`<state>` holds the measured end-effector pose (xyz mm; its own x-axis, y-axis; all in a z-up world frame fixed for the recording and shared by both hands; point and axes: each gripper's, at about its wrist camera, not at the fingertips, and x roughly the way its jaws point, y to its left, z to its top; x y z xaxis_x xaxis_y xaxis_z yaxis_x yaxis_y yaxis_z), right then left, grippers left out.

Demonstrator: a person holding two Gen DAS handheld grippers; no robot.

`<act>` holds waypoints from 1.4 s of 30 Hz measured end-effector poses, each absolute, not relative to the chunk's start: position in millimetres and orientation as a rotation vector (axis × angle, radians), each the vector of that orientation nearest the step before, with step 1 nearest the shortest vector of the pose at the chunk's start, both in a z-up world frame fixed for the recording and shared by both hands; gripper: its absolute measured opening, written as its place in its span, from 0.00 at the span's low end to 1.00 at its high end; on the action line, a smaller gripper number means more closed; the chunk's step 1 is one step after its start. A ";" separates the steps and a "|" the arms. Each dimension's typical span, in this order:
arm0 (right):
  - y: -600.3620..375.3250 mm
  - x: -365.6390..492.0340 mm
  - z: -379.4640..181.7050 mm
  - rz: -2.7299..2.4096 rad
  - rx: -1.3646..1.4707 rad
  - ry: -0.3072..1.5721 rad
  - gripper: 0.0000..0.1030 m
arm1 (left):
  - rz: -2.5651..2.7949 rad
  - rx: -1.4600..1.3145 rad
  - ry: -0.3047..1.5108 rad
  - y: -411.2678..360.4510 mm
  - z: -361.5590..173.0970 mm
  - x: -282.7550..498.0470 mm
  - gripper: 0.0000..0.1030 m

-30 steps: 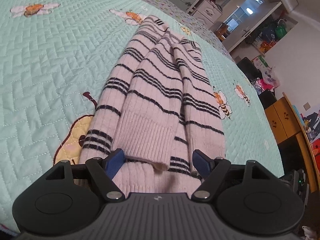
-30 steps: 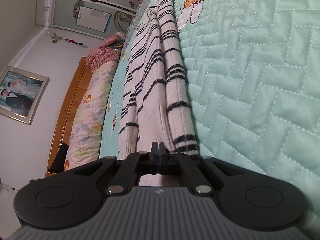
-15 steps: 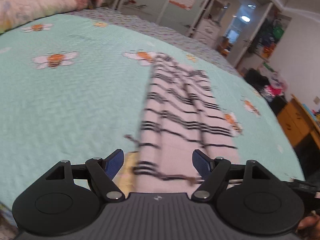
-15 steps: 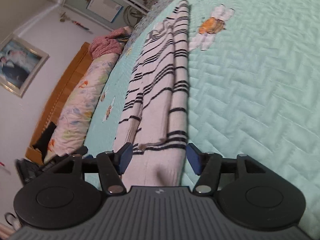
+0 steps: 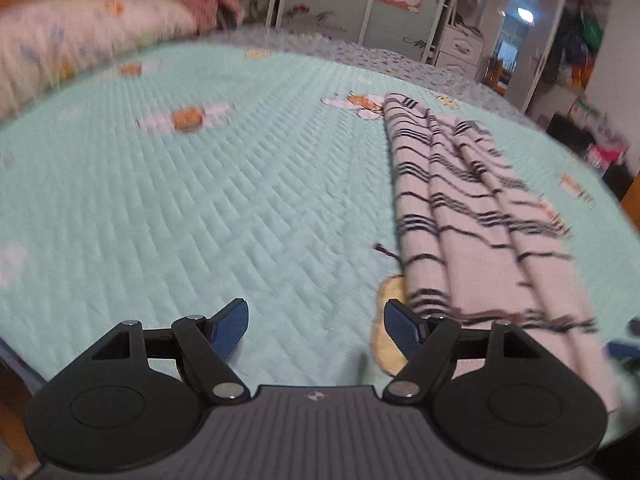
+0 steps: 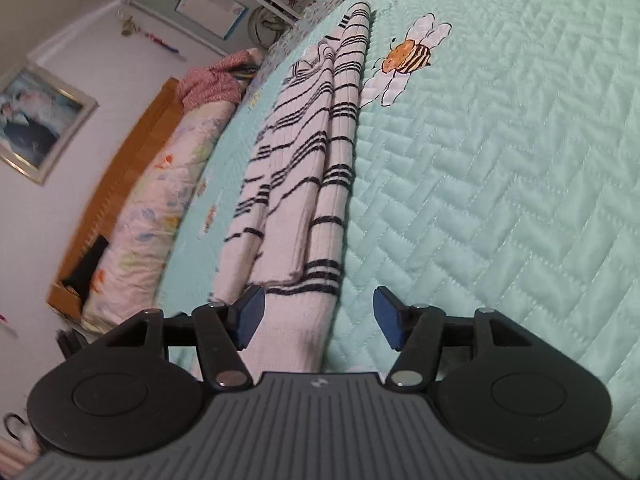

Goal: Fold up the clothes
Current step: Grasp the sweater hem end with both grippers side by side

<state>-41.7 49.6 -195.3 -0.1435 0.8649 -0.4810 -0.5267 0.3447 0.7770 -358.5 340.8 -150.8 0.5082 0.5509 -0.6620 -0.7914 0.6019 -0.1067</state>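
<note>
The striped sweater (image 5: pixel 472 216), folded lengthwise into a narrow strip, lay on the quilted bed (image 5: pixel 200 200) at centre-right of frame, while left claw (image 5: pixel 316 330) and right claw (image 6: pixel 318 316) hovered spread, gripping nothing.

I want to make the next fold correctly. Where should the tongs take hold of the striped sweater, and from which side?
Probably grip the near ribbed end of the striped sweater, coming low from the bed's near edge. It lies as a long narrow strip running away, so the short near end could be lifted toward the far end. Both tongs, left and right, are open.
</note>
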 end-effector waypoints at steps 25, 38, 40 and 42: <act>89.0 -30.6 -208.3 1.259 0.493 1.382 0.69 | 0.481 -0.876 0.625 385.5 -170.8 -338.4 0.76; 127.8 -22.2 -218.3 1.314 0.523 1.478 0.69 | 0.210 -1.159 0.624 425.8 -196.3 -288.4 0.80; 134.6 -20.1 -219.7 1.333 0.525 1.492 0.69 | 0.171 -1.180 0.628 427.1 -199.4 -282.4 0.82; 139.5 -17.7 -222.2 1.347 0.542 1.508 0.69 | 0.126 -1.199 0.626 427.6 -201.9 -279.1 0.84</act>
<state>-17.7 139.5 -222.2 -0.3984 0.8373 -0.3743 -0.2778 0.2788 0.9193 -279.1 427.6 -201.9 0.8254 -0.2303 -0.5155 -0.4122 0.3780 -0.8290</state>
